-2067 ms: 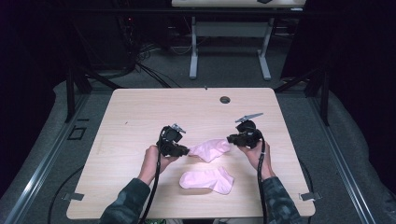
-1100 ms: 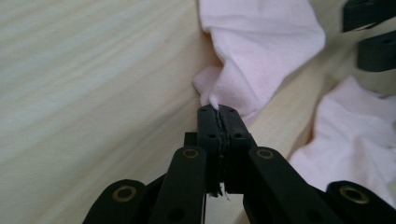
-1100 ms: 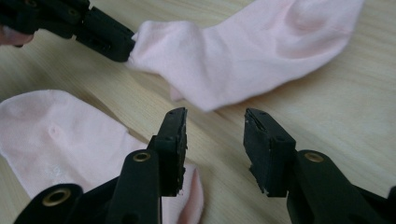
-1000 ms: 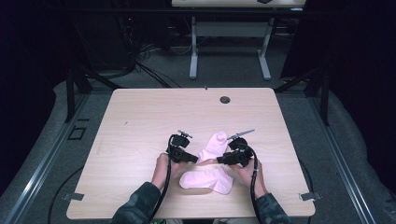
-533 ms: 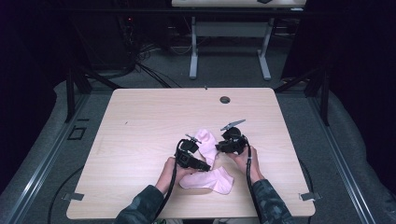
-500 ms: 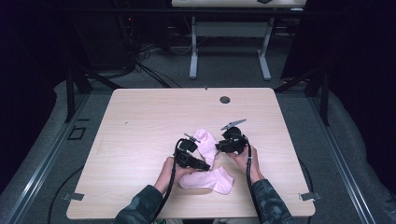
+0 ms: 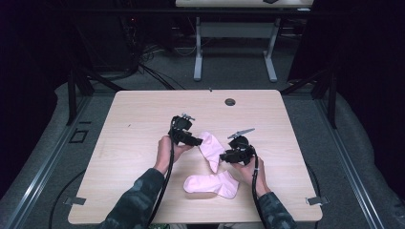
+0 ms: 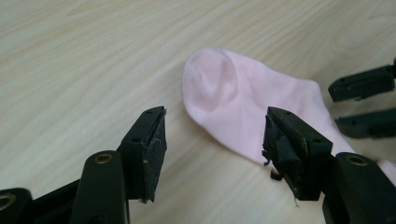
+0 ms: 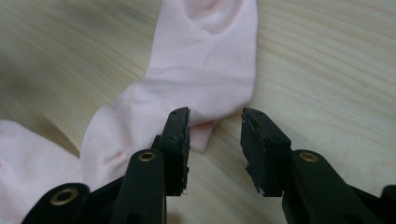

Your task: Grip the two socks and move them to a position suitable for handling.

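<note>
Two pink socks lie on the wooden table. One sock (image 7: pixel 211 150) stretches diagonally between my grippers, flat on the top. My left gripper (image 7: pixel 195 141) stands open just left of its rounded toe end (image 8: pixel 224 93), not touching it. My right gripper (image 7: pixel 225 156) is open at the sock's other end; the cuff corner (image 9: pixel 201 133) sits by the left jaw. The second sock (image 7: pixel 212 185) lies nearer the front edge, and a part of it (image 9: pixel 28 158) appears low on the left. The right gripper's jaws (image 8: pixel 362 102) appear at the right edge of the left gripper view.
A round cable hole (image 7: pixel 230 101) sits near the table's far edge (image 7: pixel 200 91). Forearms in patterned sleeves come in from the front. Another desk's legs (image 7: pixel 197 52) stand on the floor beyond.
The grippers, close together over the far sock half a second ago, have drawn apart. That sock now lies flat and diagonal between them, with both pairs of jaws open.
</note>
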The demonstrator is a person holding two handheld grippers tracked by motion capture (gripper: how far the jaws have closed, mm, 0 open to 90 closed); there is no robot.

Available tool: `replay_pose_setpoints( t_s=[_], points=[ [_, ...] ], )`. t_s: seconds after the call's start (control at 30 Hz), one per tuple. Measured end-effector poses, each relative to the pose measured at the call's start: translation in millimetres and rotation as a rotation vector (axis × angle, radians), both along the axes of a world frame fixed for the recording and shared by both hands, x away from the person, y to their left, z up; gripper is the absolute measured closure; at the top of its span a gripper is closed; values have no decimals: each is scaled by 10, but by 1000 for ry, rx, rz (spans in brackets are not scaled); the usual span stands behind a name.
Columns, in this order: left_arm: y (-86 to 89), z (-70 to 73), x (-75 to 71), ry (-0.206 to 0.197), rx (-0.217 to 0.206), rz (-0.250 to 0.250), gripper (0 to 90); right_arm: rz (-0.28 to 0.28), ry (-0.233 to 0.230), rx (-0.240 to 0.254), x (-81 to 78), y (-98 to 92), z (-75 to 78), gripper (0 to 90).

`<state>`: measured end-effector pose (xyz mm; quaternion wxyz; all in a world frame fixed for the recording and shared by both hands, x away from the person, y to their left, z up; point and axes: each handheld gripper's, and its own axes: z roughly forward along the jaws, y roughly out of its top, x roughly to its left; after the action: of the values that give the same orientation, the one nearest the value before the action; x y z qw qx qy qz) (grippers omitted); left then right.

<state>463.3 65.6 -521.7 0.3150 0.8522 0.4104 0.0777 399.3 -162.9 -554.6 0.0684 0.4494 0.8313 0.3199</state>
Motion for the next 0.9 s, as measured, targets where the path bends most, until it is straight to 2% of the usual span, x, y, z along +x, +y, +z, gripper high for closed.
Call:
replay_pose_setpoints(
  t_s=[0.1, 0.17, 0.23, 0.3, 0.33, 0.4, 0.43, 0.53, 0.6, 0.83, 0.9],
  points=[
    [-97, -48, 143, -15, 46, -6, 398, 13, -24, -8, 14, 44, 11, 608],
    [-179, -113, 215, -1, 80, -24, 400, 26, -20, -8, 30, 81, -1, 600],
    [-257, -199, 265, 2, 145, -31, 407, 34, -13, -25, 45, 118, -27, 594],
    [-300, -303, 304, 22, 185, -30, 435, 34, -14, -32, 57, 137, -52, 578],
    [-304, -332, 311, 32, 180, -35, 496, 41, -13, -36, 67, 143, -66, 576],
    [-298, -354, 314, 29, 160, -21, 552, 41, -7, -29, 72, 151, -77, 575],
    [-305, -352, 309, 25, 159, -28, 656, 44, -5, -27, 76, 155, -86, 576],
    [-330, -346, 279, 23, 166, -37, 787, 46, -6, -27, 71, 179, -104, 570],
    [-327, -353, 246, 12, 161, -32, 838, 45, -19, -16, 59, 200, -98, 576],
    [-249, -373, 213, 23, 113, -2, 863, 54, -33, 3, 73, 270, -149, 605],
    [-232, -374, 205, 23, 110, 1, 863, 63, -41, -8, 82, 290, -149, 635]
  ],
)
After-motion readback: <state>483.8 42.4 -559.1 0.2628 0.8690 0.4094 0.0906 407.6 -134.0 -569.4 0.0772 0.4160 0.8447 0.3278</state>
